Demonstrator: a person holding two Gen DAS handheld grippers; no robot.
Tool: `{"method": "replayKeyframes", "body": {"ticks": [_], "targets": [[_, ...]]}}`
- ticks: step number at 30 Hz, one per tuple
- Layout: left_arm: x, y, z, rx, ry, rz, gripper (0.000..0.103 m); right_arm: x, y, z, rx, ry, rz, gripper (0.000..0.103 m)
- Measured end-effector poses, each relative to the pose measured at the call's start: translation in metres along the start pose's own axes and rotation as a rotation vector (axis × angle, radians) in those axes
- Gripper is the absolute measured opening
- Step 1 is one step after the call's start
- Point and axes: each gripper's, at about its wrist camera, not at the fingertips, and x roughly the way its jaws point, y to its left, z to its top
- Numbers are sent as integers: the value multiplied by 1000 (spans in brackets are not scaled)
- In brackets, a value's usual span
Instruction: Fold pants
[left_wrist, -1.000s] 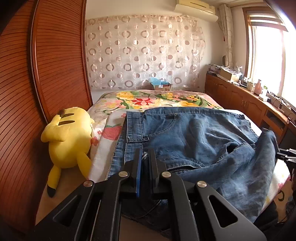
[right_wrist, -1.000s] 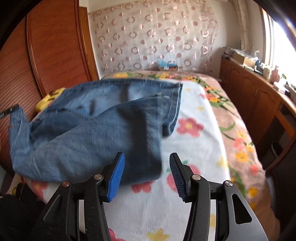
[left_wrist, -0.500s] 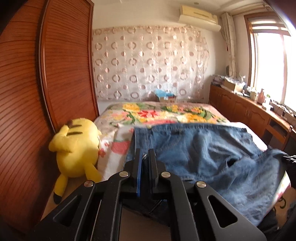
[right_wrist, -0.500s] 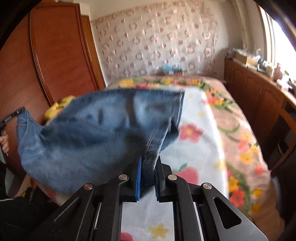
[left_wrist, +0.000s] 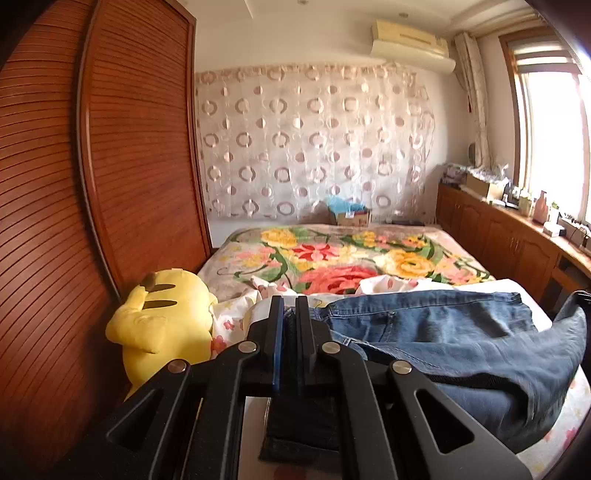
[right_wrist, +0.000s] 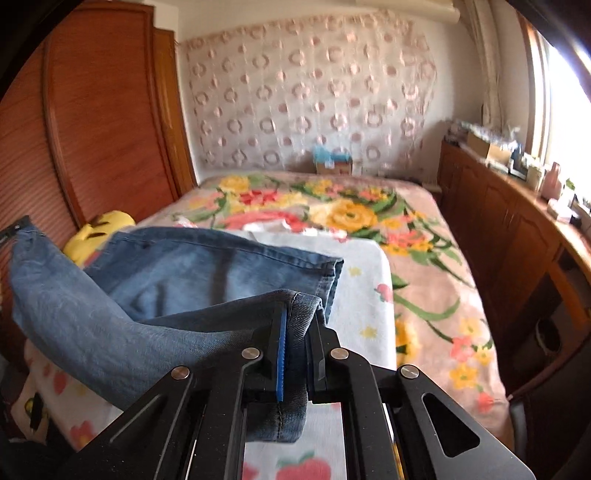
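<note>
Jeans (right_wrist: 155, 295) hems pinched between both grippers' fingers (right_wrist: 281, 354), lifted off bed (right_wrist: 424, 258).

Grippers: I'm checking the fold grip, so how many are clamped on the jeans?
2. The left gripper pinches the jeans at their left end; the right gripper pinches a hem at their right end.
</note>
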Motion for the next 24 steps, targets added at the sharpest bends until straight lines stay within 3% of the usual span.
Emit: {"method": "replayKeyframes", "body": {"ticks": [5, 8, 10, 13, 17, 24], "targets": [[44, -4, -4, 16, 67, 10, 7, 73, -2, 18, 25, 79, -5, 8], [64, -7, -8, 23, 102, 8, 7, 97, -2, 25, 30, 98, -11, 22], [78, -9, -11, 24, 127, 3, 7, 97, -2, 25, 32, 89, -39, 34], [90, -12, -17, 31, 153, -2, 7, 74, -1, 27, 38, 48, -53, 43], [97, -13, -17, 35, 167, -13, 7, 45, 5, 2, 46, 26, -28, 45], [107, -12, -18, 40, 184, -29, 7, 29, 0, -36, 88, 105, -3, 46]]}}
